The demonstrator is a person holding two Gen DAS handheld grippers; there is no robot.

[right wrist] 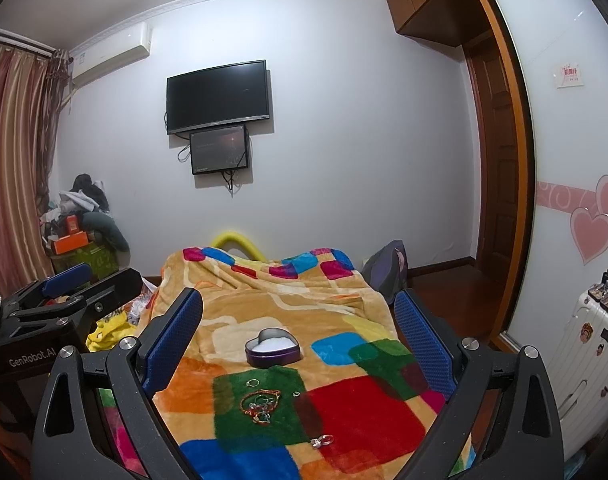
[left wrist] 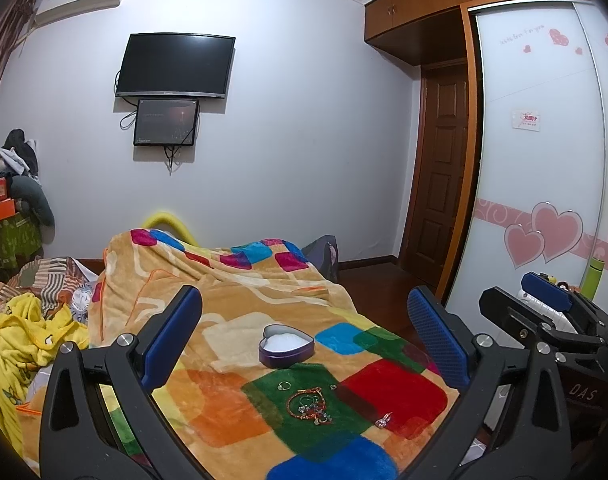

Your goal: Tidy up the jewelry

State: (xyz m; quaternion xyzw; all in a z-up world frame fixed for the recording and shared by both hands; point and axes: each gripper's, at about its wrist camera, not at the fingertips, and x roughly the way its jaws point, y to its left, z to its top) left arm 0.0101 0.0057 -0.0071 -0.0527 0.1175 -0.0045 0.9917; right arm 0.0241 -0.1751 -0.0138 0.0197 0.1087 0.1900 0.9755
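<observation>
A purple heart-shaped tin [left wrist: 286, 346] with a white lining sits open on the colourful blanket [left wrist: 232, 292]; it also shows in the right wrist view [right wrist: 273, 347]. In front of it lie a red bead bracelet with charms [left wrist: 309, 404] [right wrist: 261, 404], a small ring [left wrist: 284, 385] [right wrist: 253, 382], a tiny stud [left wrist: 333, 387] [right wrist: 296, 393] and a clear earring piece [left wrist: 384, 420] [right wrist: 321, 442]. My left gripper [left wrist: 304, 344] is open and empty, raised above the jewelry. My right gripper [right wrist: 298, 340] is open and empty too, beside it.
The blanket [right wrist: 344, 400] covers a bed that drops off to a wood floor [left wrist: 380, 284] on the right. A white suitcase [right wrist: 584, 356] with small items stands at right by the wardrobe. Yellow clothing [left wrist: 24, 332] and clutter lie at left.
</observation>
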